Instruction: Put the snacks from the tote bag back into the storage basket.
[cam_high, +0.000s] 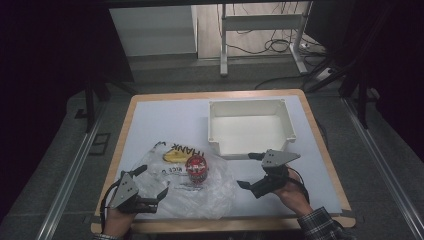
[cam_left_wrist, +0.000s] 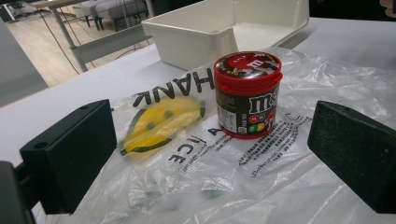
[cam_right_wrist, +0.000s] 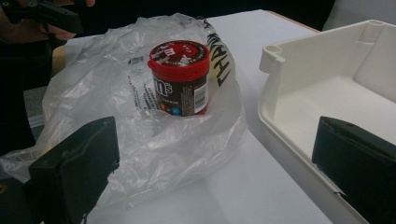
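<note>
Candy jar (cam_high: 196, 168) upright on bag (cam_high: 210, 192); tray (cam_high: 250, 107) just behind.

The room is dim, with dark grey floor (cam_high: 60, 150) around the wood-edged table (cam_high: 165, 120). Beyond the table stands a white metal frame (cam_high: 260, 22) on pale wooden flooring (cam_high: 210, 30), with black cables (cam_high: 277, 45) looped beside its legs.

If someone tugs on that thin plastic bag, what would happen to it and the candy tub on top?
The plastic bag looks thin and crumpled, so it would probably bunch up limply, not slide flat. The candy tub stands upright on it, so a sharp tug might tip it. Being round, it could then roll.
</note>
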